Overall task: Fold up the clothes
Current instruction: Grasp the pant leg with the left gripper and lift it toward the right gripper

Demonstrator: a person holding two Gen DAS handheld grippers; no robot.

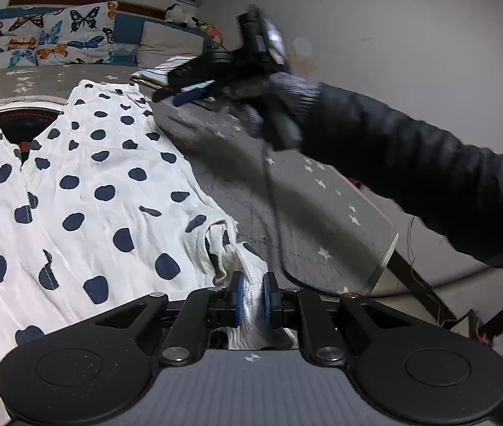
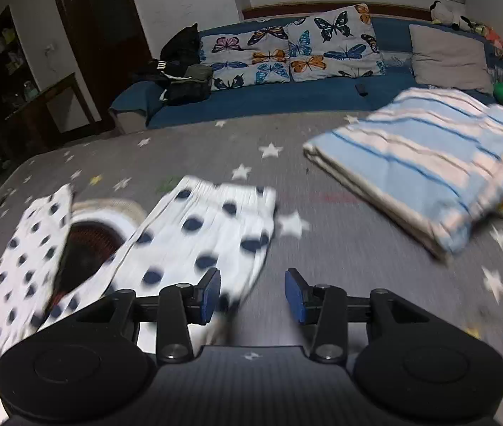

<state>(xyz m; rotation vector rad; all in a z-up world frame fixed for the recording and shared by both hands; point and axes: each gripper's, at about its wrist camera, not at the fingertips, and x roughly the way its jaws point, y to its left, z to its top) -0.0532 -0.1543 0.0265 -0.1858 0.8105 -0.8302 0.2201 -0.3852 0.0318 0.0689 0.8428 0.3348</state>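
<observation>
Left gripper [image 1: 252, 300] pinched on a bunched white corner of the polka-dot garment [image 1: 84, 191], spread crinkled over the grey star-print cover [image 1: 287, 191]. Right gripper [image 2: 252, 296] spread wide, holding nothing, above the cover; black-sleeved arm outstretched. Beyond: folded blue-striped cloth [image 2: 425, 163], then butterfly pillows [image 2: 287, 49].

The left wrist view sits low and close over the dotted cloth [image 1: 84, 191], facing the sofa [image 1: 123, 35]; the right wrist view looks from higher, same way; both share cloth [image 2: 202, 234], star cover [image 2: 340, 248], butterfly pillows [image 2: 297, 49]
</observation>
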